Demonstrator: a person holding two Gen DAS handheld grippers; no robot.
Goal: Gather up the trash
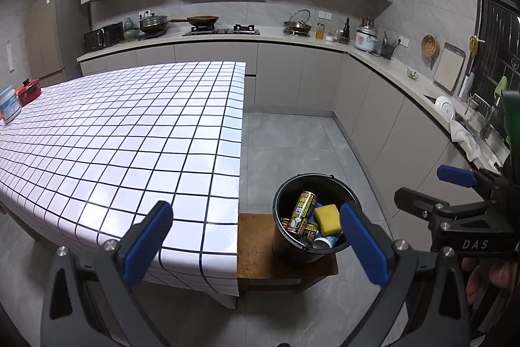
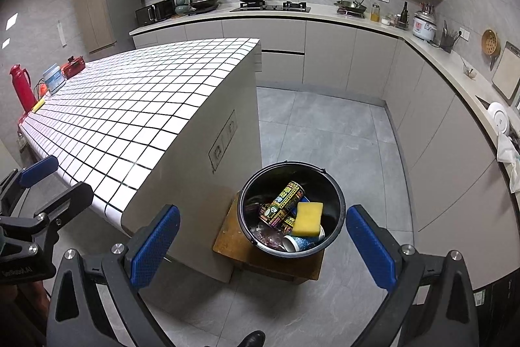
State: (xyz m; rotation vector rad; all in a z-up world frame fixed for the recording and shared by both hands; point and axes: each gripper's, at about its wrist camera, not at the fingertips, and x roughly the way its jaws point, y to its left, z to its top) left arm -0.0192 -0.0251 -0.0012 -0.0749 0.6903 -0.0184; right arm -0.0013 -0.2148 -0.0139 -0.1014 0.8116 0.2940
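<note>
Both grippers, left (image 1: pixel 256 244) and right (image 2: pixel 263 244), gape wide and empty. The round black plastic bucket (image 2: pixel 338 200) on the small wooden stool (image 2: pixel 227 236) holds a yellow sponge (image 2: pixel 307 218) and 2 printed cans (image 2: pixel 287 197); a careless nudge could tip it off.

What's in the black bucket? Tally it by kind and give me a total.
In the bucket, counting only what shows:
Printed cans: 3
Yellow sponge: 1
Paper cup: 1
Crumpled wrapper: 1
Total: 6 visible; more may lie hidden underneath.
</note>
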